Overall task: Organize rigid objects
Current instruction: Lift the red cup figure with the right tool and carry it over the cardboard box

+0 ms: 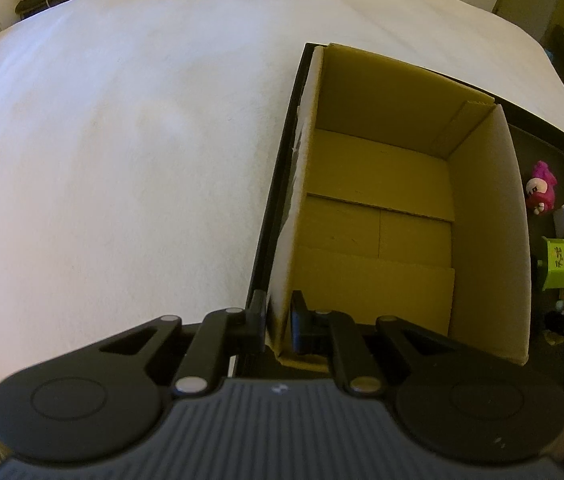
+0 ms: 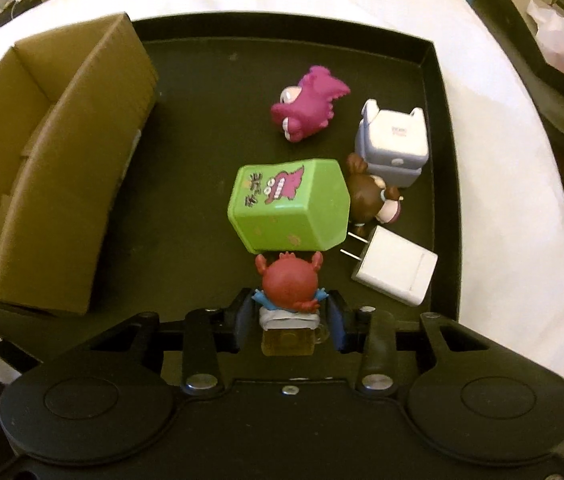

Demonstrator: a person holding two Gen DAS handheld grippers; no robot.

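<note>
Right gripper (image 2: 288, 318) pinches my small red-headed toy figurine (image 2: 288, 284) (blue arms, grey base); left gripper (image 1: 278, 326) is clamped on the brown cardboard box's (image 1: 382, 216) near wall. Both sit in a shallow black tray (image 2: 438, 128) on a white cloth-covered surface (image 1: 122, 160). Green plastic cube (image 2: 292, 208) at twelve o'clock; room clutter beyond.

Cardboard box (image 2: 54, 160) in tray (image 2: 440, 140), toys (image 2: 306, 104) to its right
</note>
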